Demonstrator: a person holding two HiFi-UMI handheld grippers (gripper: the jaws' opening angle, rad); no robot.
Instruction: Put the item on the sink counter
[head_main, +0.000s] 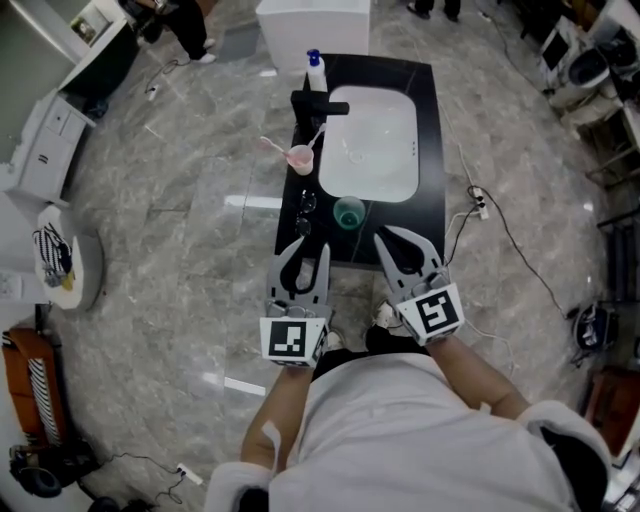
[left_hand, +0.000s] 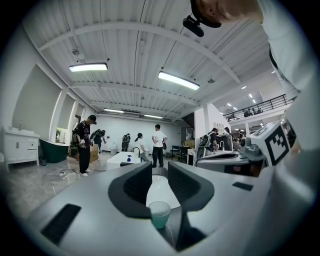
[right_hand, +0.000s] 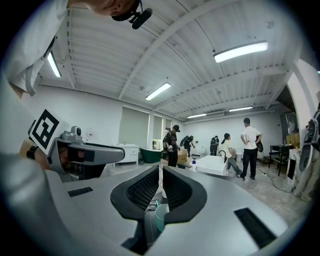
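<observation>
A teal cup (head_main: 349, 212) stands upright on the black sink counter (head_main: 432, 130), near its front edge and just in front of the white basin (head_main: 372, 140). My left gripper (head_main: 305, 246) hovers at the counter's front left corner, its jaws a small gap apart with nothing between them. In the left gripper view the cup (left_hand: 160, 214) shows low and ahead of the left gripper (left_hand: 159, 172), apart from it. My right gripper (head_main: 392, 236) hangs to the cup's right, jaws all but together and empty. The right gripper view shows the cup (right_hand: 161, 216) beyond the right gripper (right_hand: 161, 172).
A pink cup with a toothbrush (head_main: 300, 158), a black faucet (head_main: 318, 103), a soap bottle (head_main: 316, 70) and dark glasses (head_main: 305, 210) line the counter's left strip. A power strip and cable (head_main: 478, 200) lie on the floor at right. Several people (left_hand: 158, 145) stand far off.
</observation>
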